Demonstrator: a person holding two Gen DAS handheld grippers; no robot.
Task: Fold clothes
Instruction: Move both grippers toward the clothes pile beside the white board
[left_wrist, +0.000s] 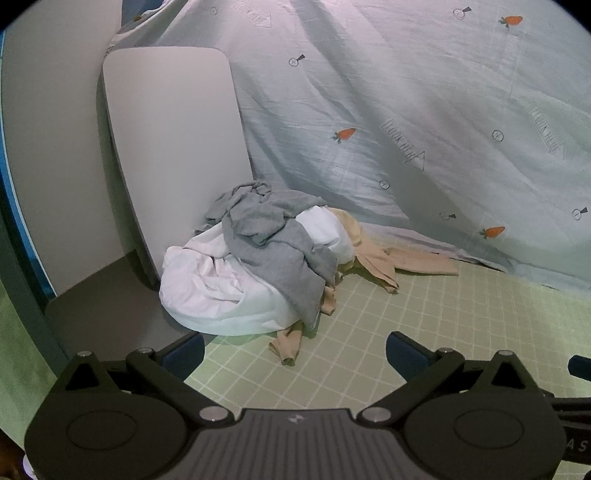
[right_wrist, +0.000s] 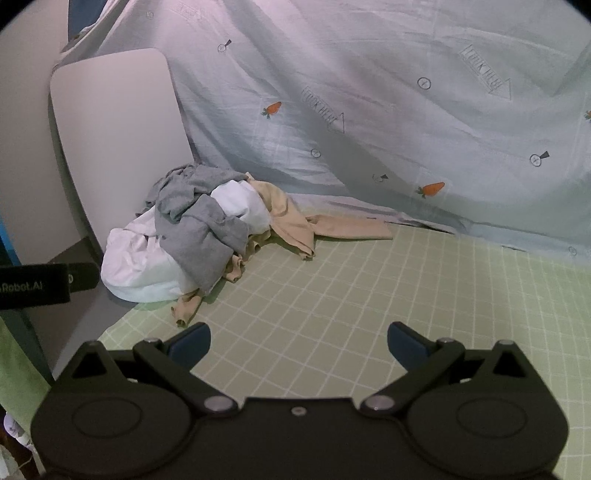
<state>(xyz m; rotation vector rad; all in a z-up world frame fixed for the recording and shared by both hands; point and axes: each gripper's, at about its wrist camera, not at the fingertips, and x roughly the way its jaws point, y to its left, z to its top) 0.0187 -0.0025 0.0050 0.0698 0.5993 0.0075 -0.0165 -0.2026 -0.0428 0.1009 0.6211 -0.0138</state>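
Two grippers, left (left_wrist: 295, 350) and right (right_wrist: 299, 341), spread wide and empty; pile (left_wrist: 255, 258) ahead-left of both, seemingly nearer left.

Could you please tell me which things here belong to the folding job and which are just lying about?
For the job:
- grey garment
- white garment
- beige garment
- left gripper, jaws open
- right gripper, jaws open

Just lying about:
- white board
- carrot-print sheet
- green checked cover

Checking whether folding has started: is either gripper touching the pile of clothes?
Apart. In both wrist views, bare green checked sheet lies between the open left gripper, right gripper and the pile of clothes.
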